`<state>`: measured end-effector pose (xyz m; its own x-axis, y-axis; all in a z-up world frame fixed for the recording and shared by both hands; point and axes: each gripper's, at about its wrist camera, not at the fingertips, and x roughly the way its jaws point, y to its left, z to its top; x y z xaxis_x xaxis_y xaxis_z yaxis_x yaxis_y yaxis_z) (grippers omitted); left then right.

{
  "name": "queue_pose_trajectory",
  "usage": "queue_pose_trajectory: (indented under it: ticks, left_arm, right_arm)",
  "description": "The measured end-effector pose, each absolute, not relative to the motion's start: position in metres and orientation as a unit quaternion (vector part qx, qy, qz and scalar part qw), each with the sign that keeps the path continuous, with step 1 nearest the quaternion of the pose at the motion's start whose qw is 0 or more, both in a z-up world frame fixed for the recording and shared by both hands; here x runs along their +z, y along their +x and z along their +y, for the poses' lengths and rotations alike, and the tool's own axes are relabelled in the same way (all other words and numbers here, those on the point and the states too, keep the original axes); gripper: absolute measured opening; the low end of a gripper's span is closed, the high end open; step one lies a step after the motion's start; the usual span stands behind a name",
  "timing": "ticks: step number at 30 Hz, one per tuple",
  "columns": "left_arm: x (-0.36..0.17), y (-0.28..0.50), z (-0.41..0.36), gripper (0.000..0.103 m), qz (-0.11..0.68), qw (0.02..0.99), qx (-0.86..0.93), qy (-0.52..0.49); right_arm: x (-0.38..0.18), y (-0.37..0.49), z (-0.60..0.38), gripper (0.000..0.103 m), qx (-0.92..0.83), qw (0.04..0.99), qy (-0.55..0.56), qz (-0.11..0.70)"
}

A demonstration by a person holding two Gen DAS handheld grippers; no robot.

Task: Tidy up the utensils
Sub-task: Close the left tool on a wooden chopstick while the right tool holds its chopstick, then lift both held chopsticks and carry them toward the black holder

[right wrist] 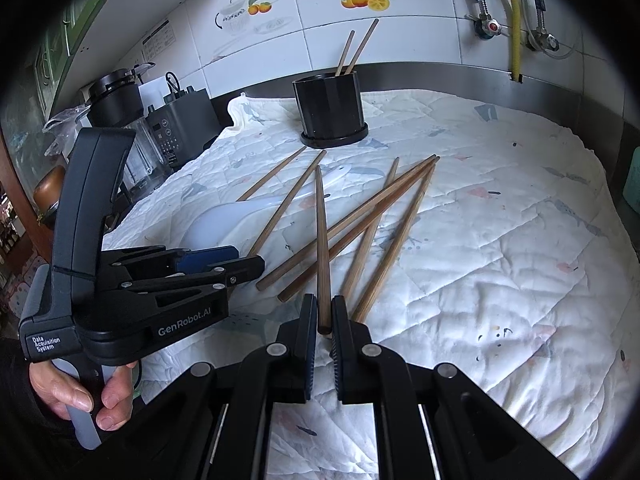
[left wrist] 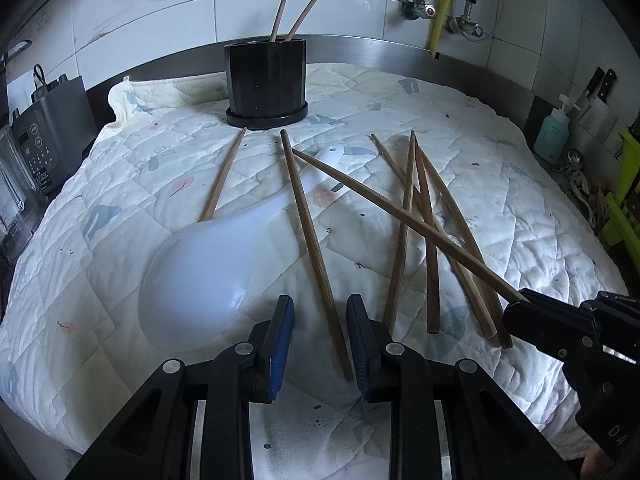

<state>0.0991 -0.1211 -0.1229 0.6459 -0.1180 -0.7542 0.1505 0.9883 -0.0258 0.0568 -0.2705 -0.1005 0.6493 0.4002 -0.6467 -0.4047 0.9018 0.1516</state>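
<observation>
Several brown chopsticks [left wrist: 428, 240] lie scattered on a white quilted cloth [left wrist: 520, 208]. A white rice spoon [left wrist: 200, 264] [right wrist: 224, 220] lies among them at the left. At the back stands a black holder [left wrist: 266, 80] [right wrist: 330, 108] with two chopsticks [left wrist: 296, 20] upright in it. My left gripper [left wrist: 320, 308] [right wrist: 256, 264] is open, and one chopstick [left wrist: 312, 248] lies between its blue pads without being pressed. My right gripper [right wrist: 324, 308] [left wrist: 520, 296] is shut on the thick end of another chopstick [right wrist: 322, 240], which slants over the others.
A blender [left wrist: 32, 148] [right wrist: 180, 128] stands at the left edge of the cloth. A soap bottle [left wrist: 554, 136], knives [left wrist: 600, 88] and a green rack [left wrist: 628, 200] stand at the right. Pipes [left wrist: 440, 8] run down the tiled wall. A person's hand [right wrist: 80, 396] holds the left gripper's handle.
</observation>
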Motion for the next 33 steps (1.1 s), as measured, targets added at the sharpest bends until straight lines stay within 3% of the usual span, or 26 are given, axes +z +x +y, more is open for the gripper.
queue_pose_trajectory:
  ticks: [5, 9, 19, 28, 29, 31, 32, 33]
  left_arm:
    - [-0.123, 0.096, -0.119, 0.010, 0.407, 0.909, -0.080, 0.028]
    - [-0.115, 0.094, -0.107, 0.004, 0.402, 0.911, -0.088, 0.015]
    - [-0.060, 0.082, -0.083, 0.004, 0.348, 0.930, -0.118, 0.024]
    - [-0.077, 0.081, -0.087, 0.006, 0.403, 0.902, -0.155, 0.000]
    - [-0.081, 0.082, -0.090, 0.010, 0.409, 0.899, -0.155, 0.000]
    - [-0.091, 0.085, -0.095, 0.031, 0.419, 0.895, -0.155, -0.002]
    - [-0.095, 0.086, -0.096, 0.050, 0.420, 0.895, -0.150, -0.004]
    - [-0.098, 0.088, -0.098, 0.055, 0.420, 0.896, -0.146, -0.006]
  right_arm:
    - [-0.099, 0.055, -0.271, 0.010, 0.219, 0.909, -0.002, 0.354]
    - [-0.097, 0.053, -0.270, 0.010, 0.219, 0.910, -0.004, 0.351]
    - [-0.071, 0.052, -0.266, 0.010, 0.215, 0.922, -0.018, 0.320]
    - [-0.067, 0.056, -0.263, 0.010, 0.211, 0.926, -0.019, 0.312]
    - [-0.068, 0.057, -0.264, 0.010, 0.211, 0.925, -0.019, 0.314]
    - [-0.071, 0.057, -0.264, 0.010, 0.212, 0.924, -0.018, 0.319]
    - [-0.072, 0.057, -0.264, 0.010, 0.212, 0.923, -0.018, 0.320]
    - [-0.073, 0.057, -0.265, 0.010, 0.212, 0.923, -0.018, 0.320]
